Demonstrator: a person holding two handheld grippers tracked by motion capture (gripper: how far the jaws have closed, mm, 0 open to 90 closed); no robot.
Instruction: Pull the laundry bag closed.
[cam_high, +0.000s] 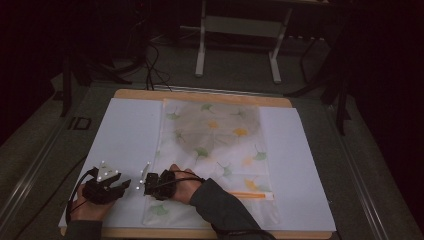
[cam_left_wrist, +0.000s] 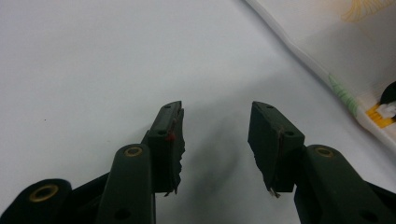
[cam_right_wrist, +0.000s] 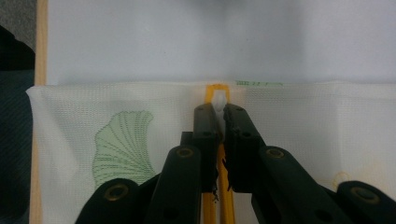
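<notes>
Dark grey sleeves, black left gripper (cam_left_wrist: 215, 140) — brass-ringed screws, right gripper (cam_right_wrist: 219, 140), trailing black cables

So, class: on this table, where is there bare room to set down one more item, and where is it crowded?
Free: the white sheet right of the mesh bag, and its strip left of the bag beyond the left hand-held gripper. Crowded: the near left corner, where both hand-held grippers work, the right one shut on the zipper pull.

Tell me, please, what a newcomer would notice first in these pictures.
First, the white mesh bag printed with green and yellow leaves, lying flat in the middle of the white board. Next, the right gripper, its jaws closed on the white zipper pull of the orange zipper at the bag's edge. The left gripper waits open over bare board beside the bag.
</notes>
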